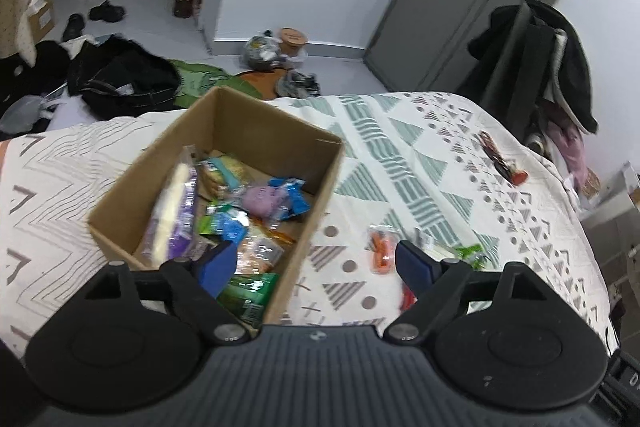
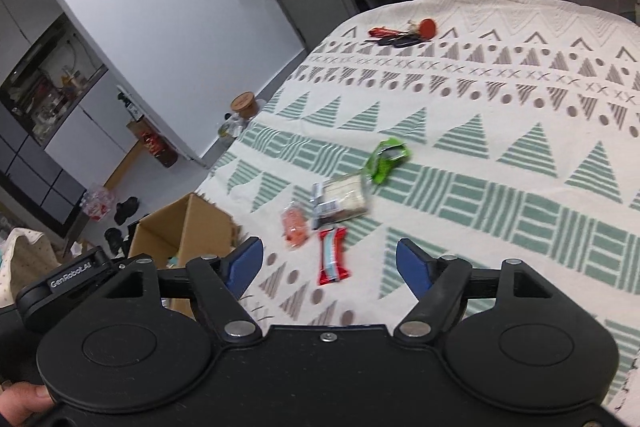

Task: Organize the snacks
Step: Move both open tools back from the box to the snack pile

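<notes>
Snacks sit in two groups: most are already in the box [image 1: 224, 163] at the left of the bed [image 1: 440, 163], a loose few lie on the bedspread to its right.

Left to right:
- Box: open-topped cardboard, holds a mixed heap. We make out a purple-and-white pack [image 1: 172, 215], blue wrappers, a mauve piece and a green pack at the near end. Blur hides the labels.
- Left gripper [image 1: 316, 265]: fingers spread, nothing between them, hanging over the near right corner of the box.
- Loose group: orange packet [image 2: 295, 225], red bar [image 2: 332, 261], pale cracker pack [image 2: 344, 197], green wrapper [image 2: 386, 157]. The first three lie close together; the green one touches the far end of the cracker pack or is just beside it, we cannot tell which.
- Right gripper [image 2: 329, 265]: fingers spread, empty, poised above the red bar.
- Keys [image 2: 400, 34]: far off near the bed's edge, not snacks; we leave them.

Step in hand, as we judge it: pick the red bar. To do it well, we lower straight down with a finger on each long side, so the orange packet is not caught. The bedspread is soft, so we press lightly and close on the bar's middle, not its crimped ends. The wrapper looks slick; we expect slipping if gripped at the tip.
</notes>
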### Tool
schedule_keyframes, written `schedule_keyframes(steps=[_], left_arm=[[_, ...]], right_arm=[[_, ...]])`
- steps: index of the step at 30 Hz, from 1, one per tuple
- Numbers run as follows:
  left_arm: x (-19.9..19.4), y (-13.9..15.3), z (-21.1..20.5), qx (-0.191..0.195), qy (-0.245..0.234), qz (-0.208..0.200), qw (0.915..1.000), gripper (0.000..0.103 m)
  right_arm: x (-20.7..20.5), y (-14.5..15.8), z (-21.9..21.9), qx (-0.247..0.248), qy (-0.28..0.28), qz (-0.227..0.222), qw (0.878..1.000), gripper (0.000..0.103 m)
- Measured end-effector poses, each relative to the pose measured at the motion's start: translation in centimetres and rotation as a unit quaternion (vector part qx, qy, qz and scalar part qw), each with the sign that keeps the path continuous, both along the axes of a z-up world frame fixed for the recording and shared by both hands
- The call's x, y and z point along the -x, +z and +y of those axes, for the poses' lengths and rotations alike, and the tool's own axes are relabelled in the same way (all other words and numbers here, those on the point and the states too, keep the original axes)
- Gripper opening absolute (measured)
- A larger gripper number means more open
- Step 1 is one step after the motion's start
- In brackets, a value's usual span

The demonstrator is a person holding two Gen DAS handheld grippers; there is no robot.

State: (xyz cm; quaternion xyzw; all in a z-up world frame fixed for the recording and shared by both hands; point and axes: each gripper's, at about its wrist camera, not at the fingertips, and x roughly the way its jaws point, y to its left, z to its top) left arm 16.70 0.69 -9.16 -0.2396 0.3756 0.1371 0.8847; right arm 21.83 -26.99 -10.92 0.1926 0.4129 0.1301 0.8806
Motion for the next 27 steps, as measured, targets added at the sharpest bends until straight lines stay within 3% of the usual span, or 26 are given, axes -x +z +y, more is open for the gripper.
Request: schedule_keyframes(steps=[14, 27], left_arm=[[-2.9, -2.2, -5.6, -0.028, -0.082, 0.011, 0.9961, 0.085], [-6.9, -5.6, -8.8, -0.022, -0.096, 0.034, 0.9946, 0.084]], right_arm=[[-1.3, -3.4, -2.5, -0.026, -0.023, 0.013, 0.999, 0.073], [-3.7, -5.6, -4.3, -0.064, -0.047, 0.028, 0.996, 0.073]])
